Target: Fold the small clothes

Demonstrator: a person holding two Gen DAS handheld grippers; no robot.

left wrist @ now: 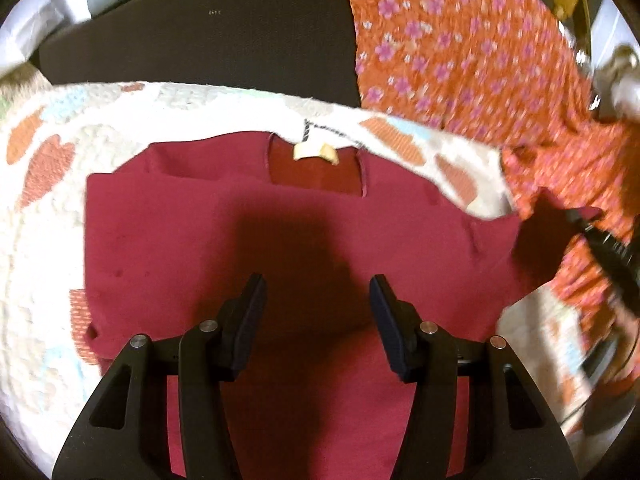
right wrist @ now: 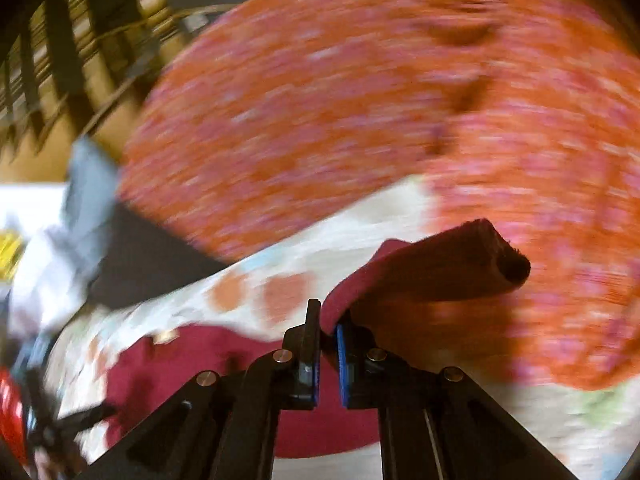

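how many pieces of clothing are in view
2. A dark red shirt lies flat on the heart-patterned blanket, one sleeve pinched in the right gripper. An orange floral garment lies beyond it to the right. More may be hidden beneath.

Warm indoor light casts a dark shadow across the flat maroon cotton shirt (left wrist: 168, 240), while the right wrist view smears the orange floral-print fabric (right wrist: 320, 120) with heavy motion blur.
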